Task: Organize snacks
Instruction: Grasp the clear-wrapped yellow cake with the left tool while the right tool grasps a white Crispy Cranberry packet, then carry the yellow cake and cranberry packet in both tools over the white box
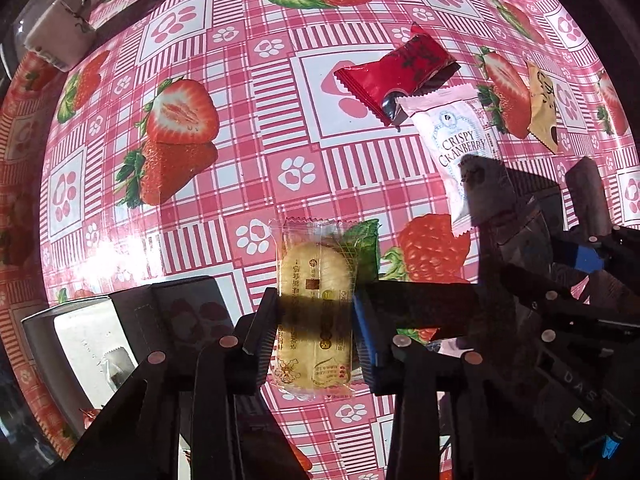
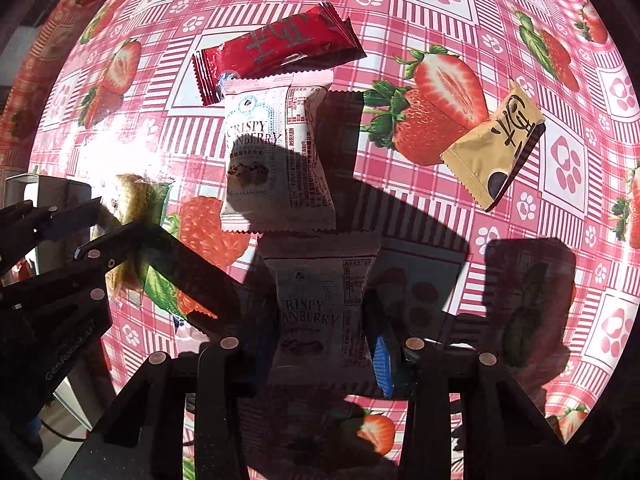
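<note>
My left gripper (image 1: 312,336), pointing down at the table, is shut on a clear packet with a yellow pastry (image 1: 312,276), its pads pressing on both long sides. In the right wrist view the right gripper (image 2: 320,332) is shut on a white Crispy Cranberry packet (image 2: 320,304), which lies in shadow. A second Crispy Cranberry packet (image 2: 276,152) lies flat just beyond it, overlapping a red packet (image 2: 280,44). A beige packet (image 2: 496,144) lies apart to the right. The left gripper (image 2: 108,224) with the pastry (image 2: 132,200) shows at the left edge.
A pink checked tablecloth (image 1: 248,120) with strawberries covers the table. An open white box (image 1: 80,340) stands beside the left gripper's left finger. A small white carton (image 1: 56,40) sits at the far left corner. The right gripper (image 1: 532,188) crowds the lower right of the left wrist view.
</note>
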`<state>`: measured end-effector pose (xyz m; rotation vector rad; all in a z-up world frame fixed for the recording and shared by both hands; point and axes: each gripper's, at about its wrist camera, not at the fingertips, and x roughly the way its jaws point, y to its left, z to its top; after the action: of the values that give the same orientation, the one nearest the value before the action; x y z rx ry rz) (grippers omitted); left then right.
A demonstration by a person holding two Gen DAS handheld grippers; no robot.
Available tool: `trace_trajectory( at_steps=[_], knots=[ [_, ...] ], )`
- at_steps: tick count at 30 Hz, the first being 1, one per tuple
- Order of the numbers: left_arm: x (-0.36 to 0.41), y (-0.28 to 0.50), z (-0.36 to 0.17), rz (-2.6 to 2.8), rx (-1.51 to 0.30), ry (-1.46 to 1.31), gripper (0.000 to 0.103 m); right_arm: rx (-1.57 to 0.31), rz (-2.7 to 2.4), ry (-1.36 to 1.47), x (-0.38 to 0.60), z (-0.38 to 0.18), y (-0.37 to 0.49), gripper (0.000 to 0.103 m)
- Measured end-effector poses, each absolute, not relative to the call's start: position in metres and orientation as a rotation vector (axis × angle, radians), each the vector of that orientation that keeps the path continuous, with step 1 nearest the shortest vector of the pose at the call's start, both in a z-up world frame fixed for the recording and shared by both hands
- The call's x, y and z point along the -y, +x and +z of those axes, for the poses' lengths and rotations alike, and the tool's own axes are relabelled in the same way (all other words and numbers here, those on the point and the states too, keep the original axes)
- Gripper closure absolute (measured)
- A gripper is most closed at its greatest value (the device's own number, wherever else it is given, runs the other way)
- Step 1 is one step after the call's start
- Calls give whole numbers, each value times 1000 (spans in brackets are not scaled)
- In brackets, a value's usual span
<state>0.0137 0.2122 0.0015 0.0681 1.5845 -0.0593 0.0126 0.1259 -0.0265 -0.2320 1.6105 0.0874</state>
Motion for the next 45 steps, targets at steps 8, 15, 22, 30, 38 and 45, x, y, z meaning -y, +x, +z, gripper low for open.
trace_trajectory(
  at_steps=[8, 15, 22, 30, 38, 45],
  knots=[
    [-189, -72, 0, -102, -1624, 116, 64, -1636, 61, -215, -84, -26, -42, 61],
    [-180, -123, -1, -139, -1630, 171, 63, -1666, 36, -183, -51, -27, -100, 61],
    [-190, -114, -9, -81, -1630, 192, 34, -1667, 20, -188, -43, -26, -141, 58],
    [-213, -103, -16, -95, -1645, 157, 29, -1671, -18, -203, -38, -35, -123, 23],
    [-189, -115, -7, -169, -1655, 184, 64, -1665, 1, -205, -46, -32, -120, 57],
    [-188, -119, 6, -206, -1662, 117, 64, -1673, 6, -65, -38, -15, -125, 62]
  ],
)
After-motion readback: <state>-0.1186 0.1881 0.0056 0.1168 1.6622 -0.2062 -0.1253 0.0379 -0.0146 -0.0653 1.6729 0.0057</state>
